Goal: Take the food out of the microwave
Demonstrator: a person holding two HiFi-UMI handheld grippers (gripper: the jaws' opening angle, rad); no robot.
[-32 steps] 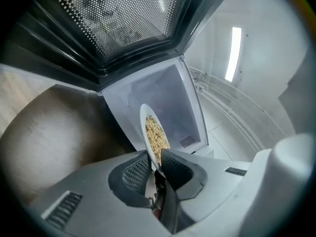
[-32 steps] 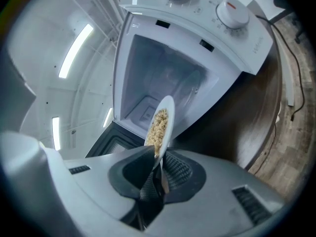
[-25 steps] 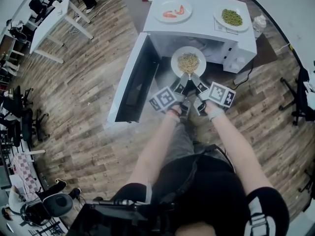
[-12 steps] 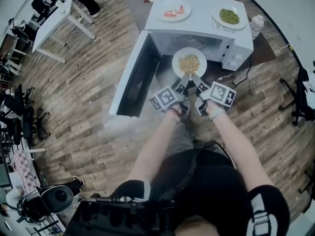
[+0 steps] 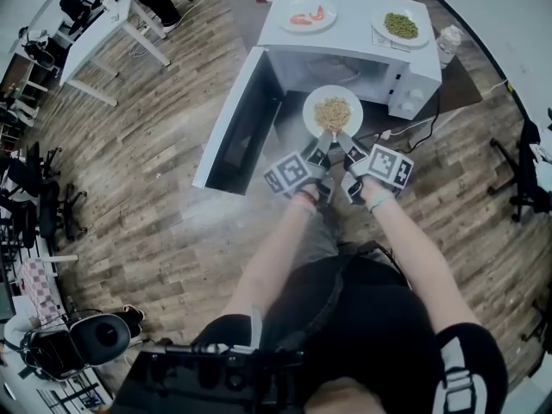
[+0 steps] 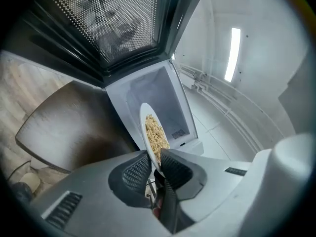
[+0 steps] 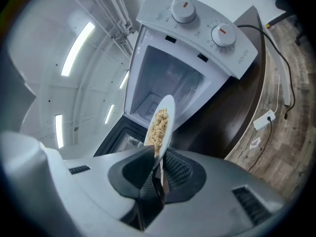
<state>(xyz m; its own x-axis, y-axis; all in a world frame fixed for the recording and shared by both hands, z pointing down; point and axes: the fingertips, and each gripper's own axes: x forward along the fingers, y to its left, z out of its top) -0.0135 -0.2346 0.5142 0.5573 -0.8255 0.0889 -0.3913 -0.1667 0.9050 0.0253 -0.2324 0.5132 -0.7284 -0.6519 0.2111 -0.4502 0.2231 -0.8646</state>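
Observation:
A white plate of pale noodles (image 5: 332, 110) hangs in front of the open white microwave (image 5: 345, 46), outside its cavity. My left gripper (image 5: 323, 138) is shut on the plate's near rim, with the plate (image 6: 154, 135) edge-on between its pads. Beside it, my right gripper (image 5: 343, 139) is shut on the same rim, and the plate (image 7: 160, 125) stands edge-on in its jaws too. The microwave door (image 5: 235, 128) hangs wide open at the left. The cavity (image 7: 170, 83) behind the plate looks bare.
On top of the microwave sit a plate with red food (image 5: 302, 15) and a plate of green food (image 5: 401, 26). A plastic bottle (image 5: 447, 41) stands at the right. A power cord (image 5: 412, 129) trails over the wood floor. Desks and chairs (image 5: 95, 33) stand far left.
Both grippers have drawn the noodle plate back from the microwave opening toward me. Their grip has stayed the same.

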